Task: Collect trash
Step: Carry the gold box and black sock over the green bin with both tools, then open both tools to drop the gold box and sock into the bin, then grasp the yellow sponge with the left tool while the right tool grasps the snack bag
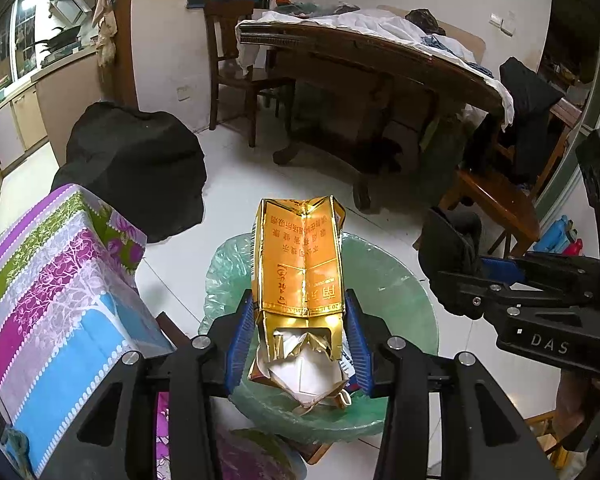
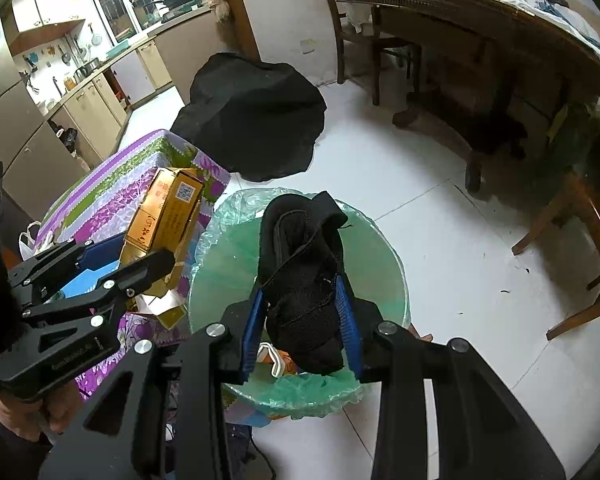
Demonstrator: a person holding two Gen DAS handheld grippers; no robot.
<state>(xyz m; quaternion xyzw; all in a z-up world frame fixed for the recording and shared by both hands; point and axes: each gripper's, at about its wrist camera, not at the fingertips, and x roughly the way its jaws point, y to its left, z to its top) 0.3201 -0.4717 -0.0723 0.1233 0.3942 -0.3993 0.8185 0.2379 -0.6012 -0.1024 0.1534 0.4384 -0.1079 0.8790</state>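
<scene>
My left gripper point(image 1: 300, 332) is shut on a torn gold carton point(image 1: 300, 264) and holds it over the bin lined with a green bag point(image 1: 396, 280). The carton point(image 2: 168, 216) and the left gripper point(image 2: 148, 260) also show at the left of the right wrist view. My right gripper point(image 2: 302, 312) is shut on a black cloth shoe point(image 2: 300, 264) above the same bin point(image 2: 376, 264). The right gripper point(image 1: 460, 276) with the shoe point(image 1: 452, 240) shows at the right of the left wrist view. Some trash lies in the bin under the shoe.
A small table with a striped floral cloth point(image 1: 60, 288) stands left of the bin. A black cloth-covered lump point(image 1: 136, 168) sits behind it. A wooden dining table point(image 1: 360, 64) and chairs point(image 1: 500, 200) stand behind on the white tiled floor.
</scene>
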